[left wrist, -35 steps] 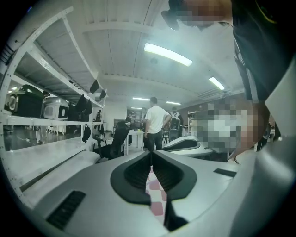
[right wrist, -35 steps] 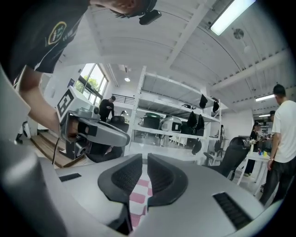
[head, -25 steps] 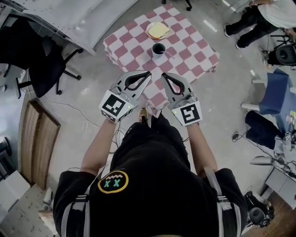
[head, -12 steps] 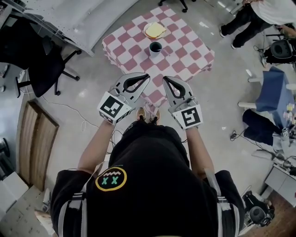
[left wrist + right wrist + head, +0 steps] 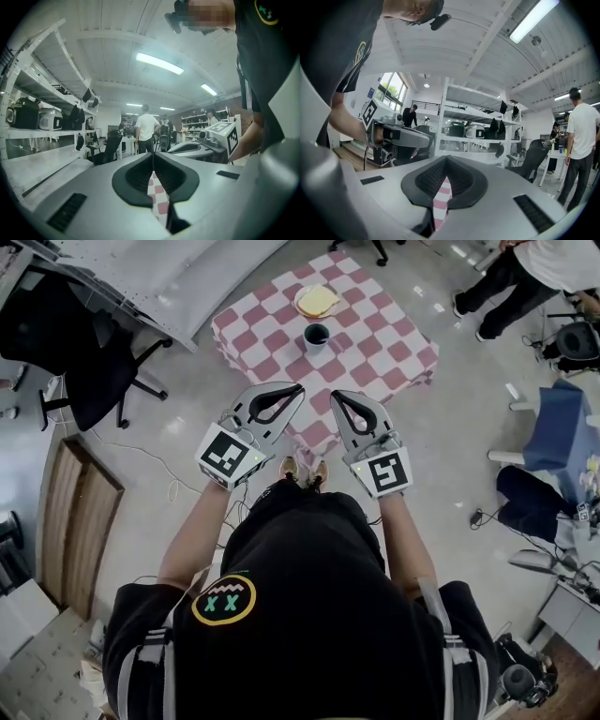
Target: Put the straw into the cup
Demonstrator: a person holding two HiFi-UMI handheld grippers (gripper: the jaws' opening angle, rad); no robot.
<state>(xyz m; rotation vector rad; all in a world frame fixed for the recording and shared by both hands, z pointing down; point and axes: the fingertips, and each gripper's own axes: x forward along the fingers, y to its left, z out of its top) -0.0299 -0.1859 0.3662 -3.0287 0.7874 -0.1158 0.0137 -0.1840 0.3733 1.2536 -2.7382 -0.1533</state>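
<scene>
Nearest, the left gripper [image 5: 298,387] and the right gripper [image 5: 336,394] are held side by side at waist height. Each has its jaws closed tip to tip with nothing between them; only checked cloth shows through the slit behind the pads. Their tips point toward the table [image 5: 394,367], which is draped in a red-and-white checked cloth and turned so one corner faces the person.

The cup [image 5: 317,335] stands upright near the table's middle, mouth up and dark inside. Just beyond it sits a plate [image 5: 319,301] holding something pale yellow. The straw cannot be made out, so its direction is unclear.

Bare floor lies open on both sides of the table. A black office chair [image 5: 84,352] stands to the left, a blue chair [image 5: 553,427] to the right, and another person [image 5: 525,277] at the far right.
</scene>
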